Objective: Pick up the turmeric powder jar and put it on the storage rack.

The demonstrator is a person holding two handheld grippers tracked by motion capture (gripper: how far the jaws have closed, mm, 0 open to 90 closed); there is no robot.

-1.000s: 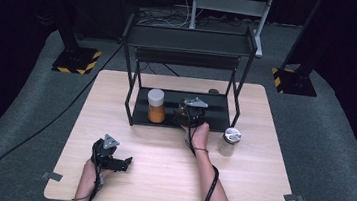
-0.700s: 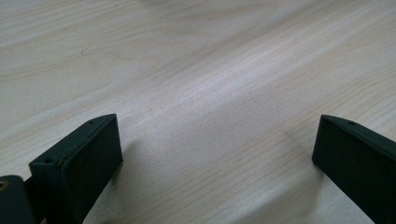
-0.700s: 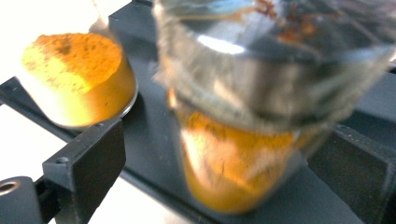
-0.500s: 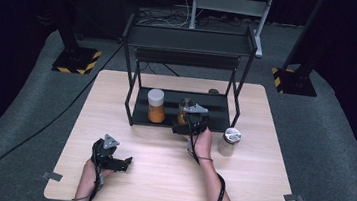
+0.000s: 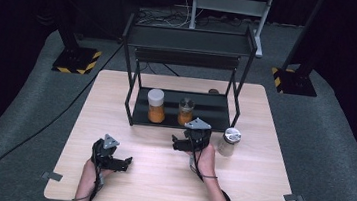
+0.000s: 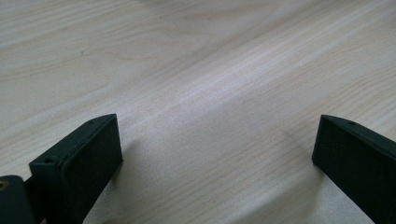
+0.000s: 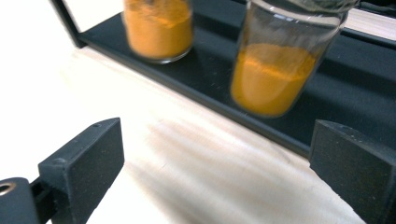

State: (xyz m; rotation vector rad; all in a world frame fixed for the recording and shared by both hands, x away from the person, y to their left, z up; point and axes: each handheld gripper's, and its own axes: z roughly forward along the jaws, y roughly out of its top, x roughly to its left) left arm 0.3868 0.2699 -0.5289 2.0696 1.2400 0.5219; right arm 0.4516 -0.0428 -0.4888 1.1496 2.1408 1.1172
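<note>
High view: I have the right gripper [image 5: 178, 143] at the table [image 5: 257, 189] centre, just in front of the black rack [image 5: 189, 39], forearm entering from 6 o'clock and the gripper lying level, pointing toward 9 o'clock. Its jaws have just been opening and now stand spread with nothing between them. The jar it let go of [image 5: 185, 112] stands upright on the rack's bottom shelf [image 5: 215, 115], at 12 o'clock from that gripper and apart from it. In the right gripper view the same jar [image 7: 280, 70] shows orange powder, well beyond the jaws.

The left gripper [image 5: 122, 162] rests at 7 o'clock on the table, pointing toward 3 o'clock, jaws spread over bare wood in the left gripper view.

I can read no label or writing on any jar.

A white-lidded jar [image 5: 156, 105] of orange powder stands at 9 o'clock from the released jar. A silver-lidded jar [image 5: 229, 141] stands on the table at 3 o'clock from the right gripper.
</note>
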